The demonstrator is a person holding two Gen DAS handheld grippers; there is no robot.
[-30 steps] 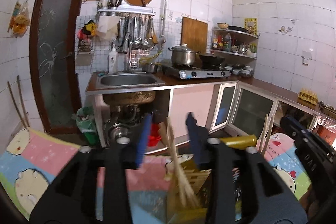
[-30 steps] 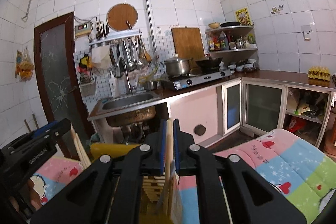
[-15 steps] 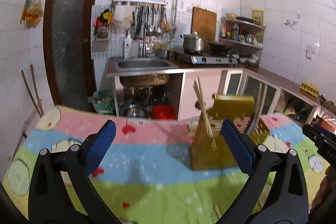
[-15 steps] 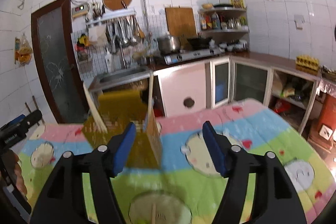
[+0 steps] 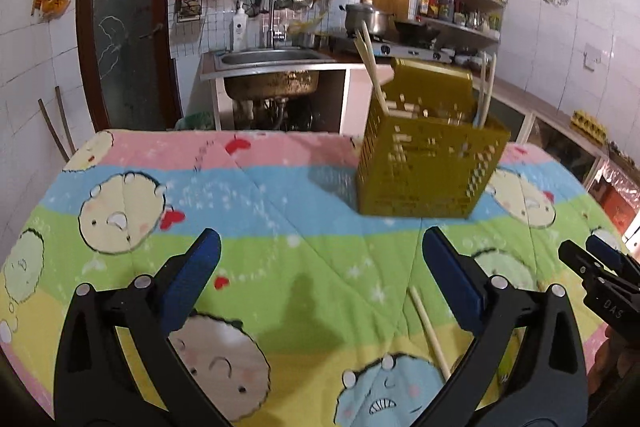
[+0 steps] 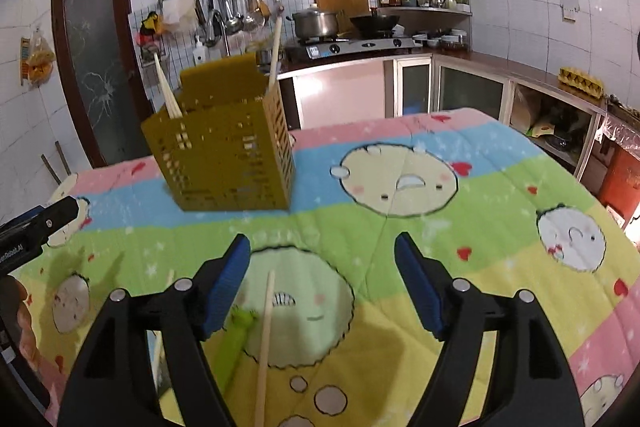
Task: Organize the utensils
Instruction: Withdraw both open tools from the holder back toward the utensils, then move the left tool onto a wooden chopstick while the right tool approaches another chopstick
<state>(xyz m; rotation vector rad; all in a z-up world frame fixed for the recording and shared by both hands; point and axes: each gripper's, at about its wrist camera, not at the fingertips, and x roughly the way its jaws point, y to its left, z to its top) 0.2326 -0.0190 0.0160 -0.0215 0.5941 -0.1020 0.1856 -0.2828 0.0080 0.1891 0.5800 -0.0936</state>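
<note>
Hovering over a cartoon-print blanket (image 5: 280, 195), both grippers spread wide and empty.

Left gripper (image 5: 320, 279) and right gripper (image 6: 322, 281) gaping, nothing between the blue pads (image 5: 194, 275). Yellow slotted basket (image 5: 428, 167) standing upright on the blanket ahead, with pale chopsticks (image 5: 370, 67) poking up from it at a slant. One loose chopstick (image 6: 266, 339) lying flat on the blanket close below the right gripper, beside a green utensil (image 6: 238, 331) near its left finger.
</note>
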